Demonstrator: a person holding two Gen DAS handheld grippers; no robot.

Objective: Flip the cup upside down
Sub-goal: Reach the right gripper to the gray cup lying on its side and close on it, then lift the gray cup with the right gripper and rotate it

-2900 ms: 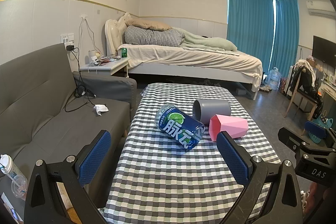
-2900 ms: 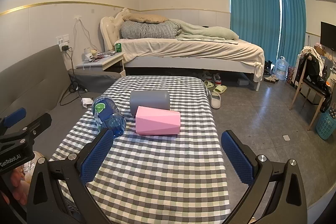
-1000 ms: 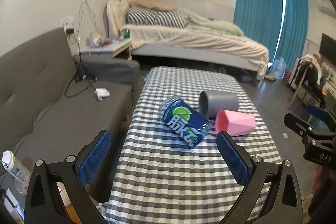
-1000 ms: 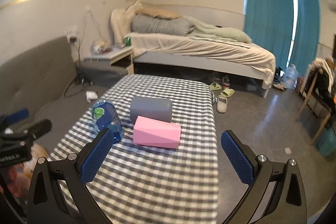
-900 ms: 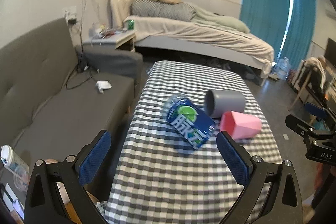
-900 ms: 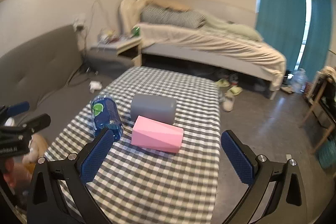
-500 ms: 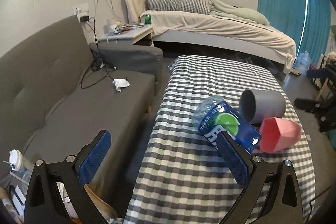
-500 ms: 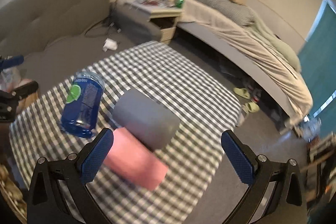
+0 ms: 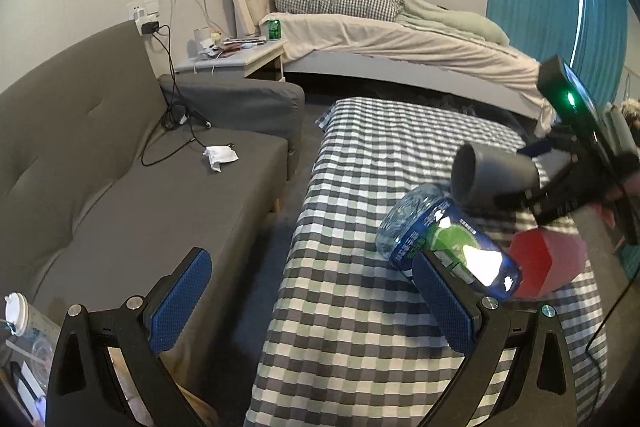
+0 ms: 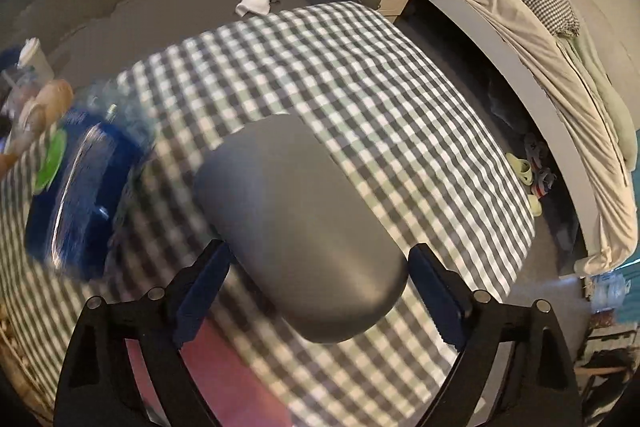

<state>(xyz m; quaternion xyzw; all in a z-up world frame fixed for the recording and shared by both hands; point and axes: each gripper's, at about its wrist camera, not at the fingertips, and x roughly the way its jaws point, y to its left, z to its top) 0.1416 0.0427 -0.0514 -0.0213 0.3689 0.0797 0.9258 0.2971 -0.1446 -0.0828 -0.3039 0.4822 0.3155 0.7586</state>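
Note:
A grey cup (image 9: 494, 169) lies on its side on the checkered table (image 9: 380, 155), its mouth turned left in the left wrist view. In the right wrist view the grey cup (image 10: 304, 223) lies between the blue pads of my right gripper (image 10: 320, 291), closed bottom end nearest. The pads are at the cup's two sides; whether they press on it cannot be told. My right gripper also shows in the left wrist view (image 9: 536, 163) around the cup. My left gripper (image 9: 312, 299) is open and empty, low at the table's near left edge.
A blue-labelled water bottle (image 9: 448, 247) lies on its side next to the grey cup; it also shows in the right wrist view (image 10: 84, 191). A pink faceted cup (image 9: 548, 263) lies beside it. A grey sofa (image 9: 120, 187) stands left of the table, a bed (image 9: 400, 43) behind.
My right gripper has moved down onto the grey cup and its jaws have narrowed around it. My left gripper has swung left, toward the sofa.

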